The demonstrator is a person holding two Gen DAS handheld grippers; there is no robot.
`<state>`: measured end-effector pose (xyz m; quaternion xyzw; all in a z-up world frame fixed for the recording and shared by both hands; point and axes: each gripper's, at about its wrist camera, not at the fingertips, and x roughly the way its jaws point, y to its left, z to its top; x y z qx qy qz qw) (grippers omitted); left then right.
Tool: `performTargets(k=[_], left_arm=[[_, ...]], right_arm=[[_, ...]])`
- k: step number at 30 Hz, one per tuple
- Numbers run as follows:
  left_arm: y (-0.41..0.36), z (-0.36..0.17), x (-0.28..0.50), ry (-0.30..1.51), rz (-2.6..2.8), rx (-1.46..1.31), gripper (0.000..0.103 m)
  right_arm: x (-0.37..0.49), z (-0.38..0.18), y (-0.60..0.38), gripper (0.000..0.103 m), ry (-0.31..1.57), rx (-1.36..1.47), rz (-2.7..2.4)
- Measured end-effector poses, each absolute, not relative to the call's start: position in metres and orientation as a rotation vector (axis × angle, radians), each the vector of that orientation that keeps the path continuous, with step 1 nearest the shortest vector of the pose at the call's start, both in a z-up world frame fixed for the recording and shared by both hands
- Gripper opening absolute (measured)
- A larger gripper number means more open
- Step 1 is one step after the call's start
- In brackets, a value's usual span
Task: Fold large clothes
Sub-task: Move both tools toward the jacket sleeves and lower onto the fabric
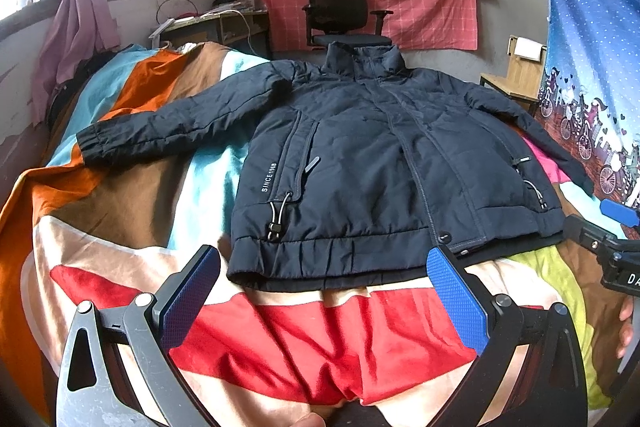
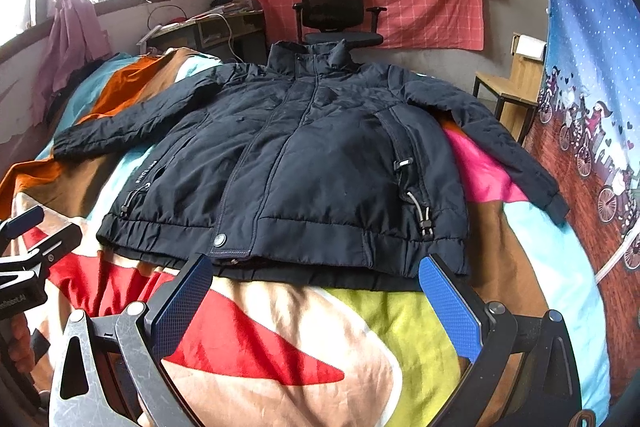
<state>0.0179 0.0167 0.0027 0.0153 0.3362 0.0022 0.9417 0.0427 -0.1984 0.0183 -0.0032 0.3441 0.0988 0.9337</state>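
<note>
A dark navy padded jacket lies flat, front up and zipped, on a bed, collar away from me and both sleeves spread out. It also shows in the right wrist view. My left gripper is open and empty, just short of the jacket's hem on its left half. My right gripper is open and empty, just short of the hem on its right half. The right gripper also shows at the right edge of the left wrist view, and the left gripper at the left edge of the right wrist view.
The bed carries a multicoloured blanket. Beyond the bed stand a black office chair, a cluttered desk and a wooden chair. A blue printed curtain hangs on the right.
</note>
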Motion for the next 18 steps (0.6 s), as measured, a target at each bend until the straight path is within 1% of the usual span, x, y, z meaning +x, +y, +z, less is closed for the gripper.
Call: performTargets(k=[6, 11, 18], left_arm=[[0.025, 0.007, 0.04, 0.729, -0.007, 0.072, 0.101], [0.026, 0.025, 0.063, 0.725, -0.079, 0.146, 0.101], [0.027, 0.056, 0.103, 0.724, -0.129, 0.237, 0.101]], right_arm=[[0.063, 0.027, -0.196, 0.103, 0.713, -0.06, 0.086], [0.09, 0.036, -0.193, 0.103, 0.733, -0.141, 0.004], [0.125, 0.054, -0.195, 0.103, 0.695, -0.224, -0.02]])
